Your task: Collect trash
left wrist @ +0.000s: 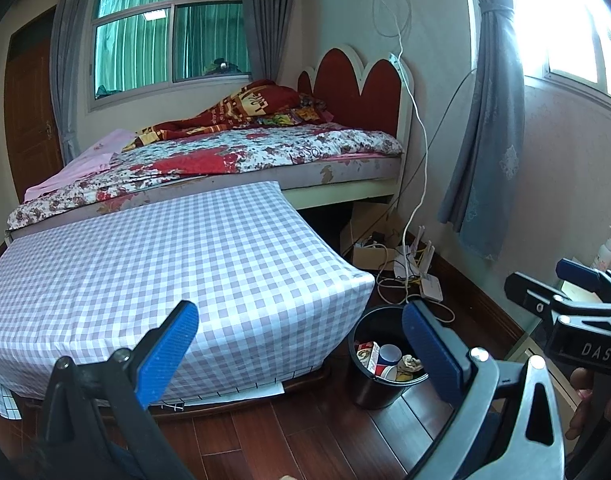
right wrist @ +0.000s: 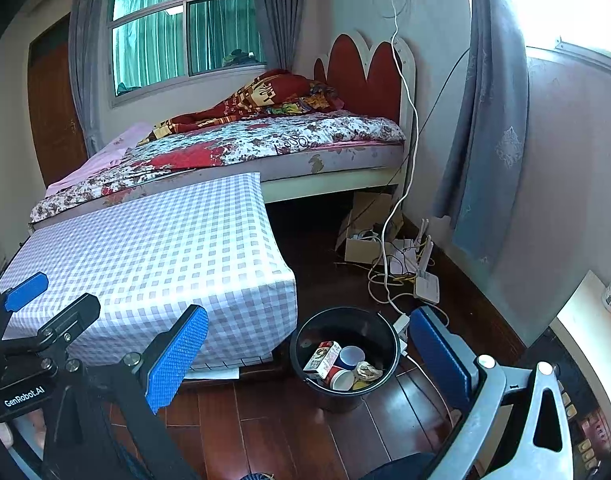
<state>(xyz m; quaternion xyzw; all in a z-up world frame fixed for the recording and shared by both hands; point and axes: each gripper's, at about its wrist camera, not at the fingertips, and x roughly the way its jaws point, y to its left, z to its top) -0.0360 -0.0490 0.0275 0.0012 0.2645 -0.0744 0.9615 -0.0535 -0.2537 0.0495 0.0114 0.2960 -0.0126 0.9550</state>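
A black bin (left wrist: 369, 390) stands on the wood floor by the corner of a checked-cloth table (left wrist: 177, 264). It holds a red-and-white carton (right wrist: 322, 359), paper cups (right wrist: 351, 356) and a crumpled wrapper (right wrist: 367, 371). The bin also shows in the right wrist view (right wrist: 301, 350). My left gripper (left wrist: 301, 344) is open and empty, held above the table's corner and the bin. My right gripper (right wrist: 309, 354) is open and empty, held above the bin. Each gripper shows at the edge of the other's view.
A bed (left wrist: 265, 152) with a red headboard stands behind the table. Cables, a cardboard box (right wrist: 361, 240) and a white router (right wrist: 427, 286) lie on the floor by the wall. Curtains (left wrist: 489, 120) hang at right. A cabinet (right wrist: 577, 360) stands at far right.
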